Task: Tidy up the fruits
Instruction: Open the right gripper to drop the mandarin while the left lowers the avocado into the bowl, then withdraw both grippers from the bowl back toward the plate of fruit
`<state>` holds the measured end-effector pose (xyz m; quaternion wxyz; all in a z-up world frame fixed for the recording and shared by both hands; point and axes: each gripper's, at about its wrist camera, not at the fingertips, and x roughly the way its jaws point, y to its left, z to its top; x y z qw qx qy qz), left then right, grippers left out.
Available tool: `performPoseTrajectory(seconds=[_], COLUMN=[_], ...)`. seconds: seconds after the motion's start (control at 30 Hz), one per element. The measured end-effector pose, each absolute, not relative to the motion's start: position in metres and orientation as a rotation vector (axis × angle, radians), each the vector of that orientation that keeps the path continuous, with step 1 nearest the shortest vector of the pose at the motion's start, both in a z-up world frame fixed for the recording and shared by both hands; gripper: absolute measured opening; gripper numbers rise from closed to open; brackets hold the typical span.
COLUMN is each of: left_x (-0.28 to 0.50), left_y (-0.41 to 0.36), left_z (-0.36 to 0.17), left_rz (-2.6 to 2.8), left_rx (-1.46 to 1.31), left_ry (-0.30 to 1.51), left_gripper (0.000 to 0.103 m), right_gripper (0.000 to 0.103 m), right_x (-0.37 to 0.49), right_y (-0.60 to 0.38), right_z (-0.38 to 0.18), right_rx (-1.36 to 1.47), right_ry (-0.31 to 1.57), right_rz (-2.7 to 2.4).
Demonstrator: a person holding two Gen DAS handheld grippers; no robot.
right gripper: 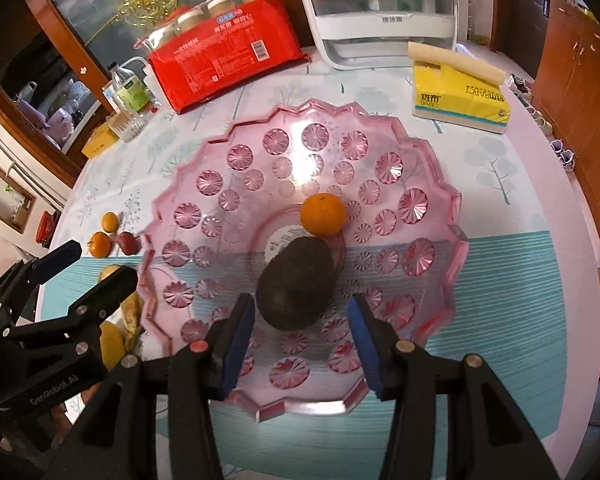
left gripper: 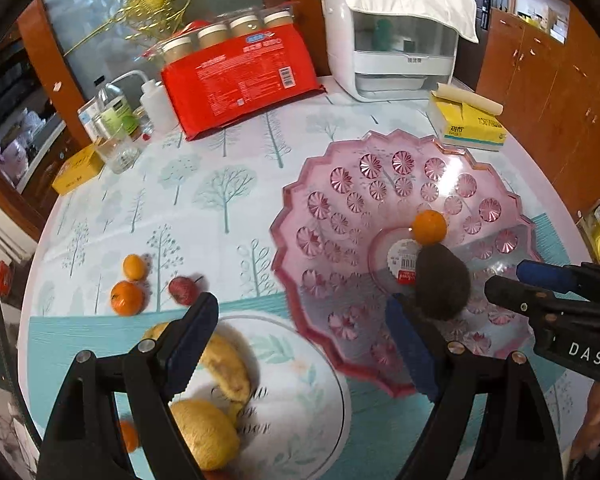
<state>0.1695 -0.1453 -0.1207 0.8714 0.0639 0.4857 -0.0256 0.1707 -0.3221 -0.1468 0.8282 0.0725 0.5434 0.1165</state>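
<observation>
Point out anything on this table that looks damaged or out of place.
The banana on the white plate looks browned and overripe. A price sticker remains on the pink bowl under the avocado. Nothing is spilled.

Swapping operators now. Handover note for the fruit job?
Left gripper: open, empty, above the white plate.
Right gripper: open, empty, jaws either side of the avocado.
Done: avocado and one orange sit in the pink dish.
Left: banana and lemon on the white plate; two oranges and a red fruit loose on the table.
</observation>
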Motion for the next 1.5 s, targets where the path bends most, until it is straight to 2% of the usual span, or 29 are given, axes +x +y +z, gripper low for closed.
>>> performPoseTrajectory(seconds=[0.3,0.57,0.97,1.17,1.5], left_x=[0.137,0.107,0.057,0.029,0.008], left_y=[-0.114,-0.085,-0.013,0.042,0.108], left_z=[-0.087,-0.049,-0.015,-0.003,-0.019], left_rz=[-0.013,0.032,0.041,0.042,0.019], left_rx=[0.052,0.043,0.024,0.003,-0.018], left_ry=[0.964,0.885,0.815,0.791,0.819], left_gripper=[0.085,0.090,0.090,0.090,0.090], right_gripper=[0.049,0.049,0.049,0.061,0.064], right_x=[0.144,0.125,0.068,0.037,0.000], right_y=[-0.314,-0.304,-0.238,-0.194,-0.131], right_z=[-0.116,-0.086,-0.033,-0.015,-0.028], right_rx=[0.163,0.164,0.109,0.088,0.049], right_ry=[1.086,1.032,0.906,0.833,0.831], right_rz=[0.262,0.237,0.234,0.218,0.183])
